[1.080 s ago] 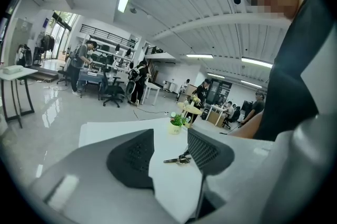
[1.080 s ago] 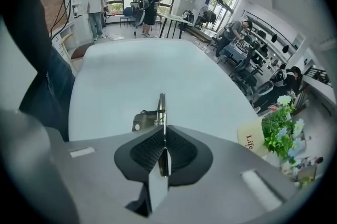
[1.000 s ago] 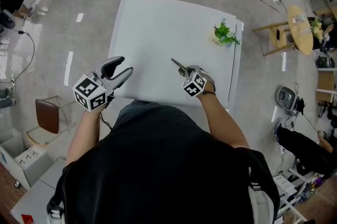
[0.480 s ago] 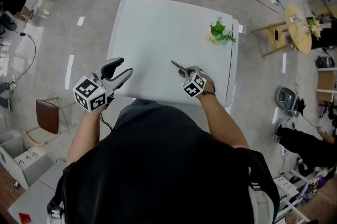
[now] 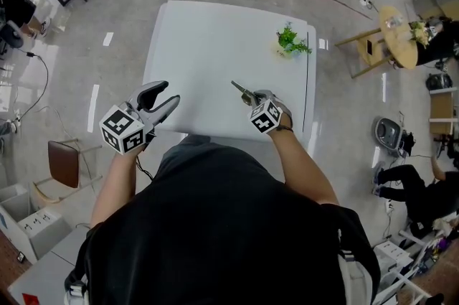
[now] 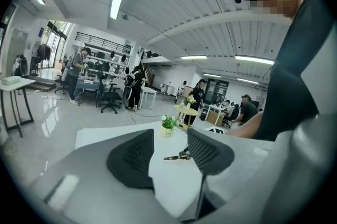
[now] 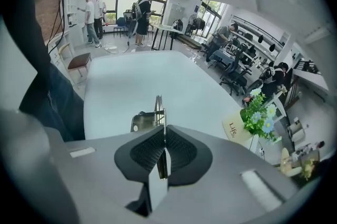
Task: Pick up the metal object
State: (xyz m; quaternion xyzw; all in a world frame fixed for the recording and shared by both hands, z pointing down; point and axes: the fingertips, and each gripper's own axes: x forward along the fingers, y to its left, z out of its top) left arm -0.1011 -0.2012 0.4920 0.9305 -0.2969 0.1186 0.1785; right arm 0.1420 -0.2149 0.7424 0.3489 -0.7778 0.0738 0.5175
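Note:
The metal object [image 5: 241,91] [image 7: 156,113] is a thin flat tool with a narrow blade. My right gripper [image 5: 252,98] [image 7: 164,143] is shut on it and holds it above the white table [image 5: 208,45], blade pointing away to the upper left. From the left gripper view the metal object [image 6: 176,156] shows small past the right pad. My left gripper [image 5: 162,97] [image 6: 169,153] is open with nothing between its pads, over the table's near left edge.
A small potted plant [image 5: 290,42] [image 7: 254,118] [image 6: 168,126] stands near the table's far right corner. A brown chair [image 5: 63,158] is on the floor at the left. A round wooden table [image 5: 400,34] stands at the right. People and desks fill the room behind.
The head view has shifted slightly, so the table and plant sit a little further left. Both grippers keep their places and the right one still holds the metal object.

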